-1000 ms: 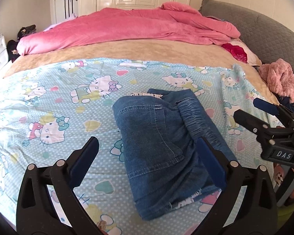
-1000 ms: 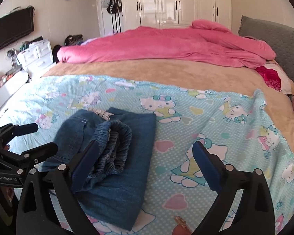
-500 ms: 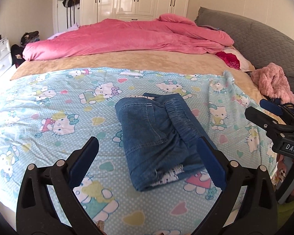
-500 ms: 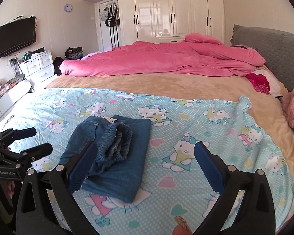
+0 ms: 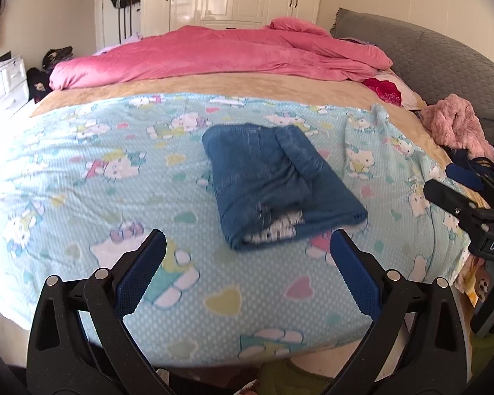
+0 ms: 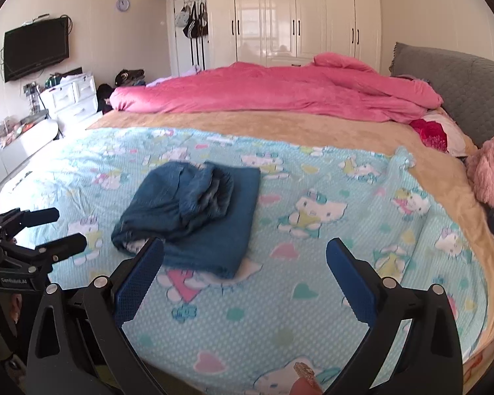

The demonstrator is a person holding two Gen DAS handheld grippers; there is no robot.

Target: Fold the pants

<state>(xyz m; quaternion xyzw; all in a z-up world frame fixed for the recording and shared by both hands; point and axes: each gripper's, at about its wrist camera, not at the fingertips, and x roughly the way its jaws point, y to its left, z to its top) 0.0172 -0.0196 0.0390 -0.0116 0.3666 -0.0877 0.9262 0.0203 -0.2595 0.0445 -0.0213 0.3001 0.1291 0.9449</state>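
Observation:
Blue denim pants [image 5: 273, 177] lie folded into a compact rectangle on the light-blue cartoon-cat blanket [image 5: 82, 177], elastic waistband on top. In the right wrist view the same pants [image 6: 194, 214] sit left of centre. My left gripper [image 5: 247, 276] hangs open near the bed's front edge, short of the pants, holding nothing. My right gripper [image 6: 245, 279] is open too, back from the pants and to their right. Each gripper shows in the other's view: the right one [image 5: 461, 191] at the far right, the left one [image 6: 49, 230] at the far left.
A pink duvet [image 5: 214, 56] is heaped across the far side of the bed, on a tan sheet [image 5: 230, 85]. A pink fluffy garment [image 5: 454, 125] lies at the right by the grey headboard [image 5: 444, 62]. White drawers [image 6: 72, 98] and a wall TV [image 6: 36, 52] stand left.
Both grippers have pulled back and up from the folded pants toward the bed's front edge. The pants look smaller and farther away. Both stay open.

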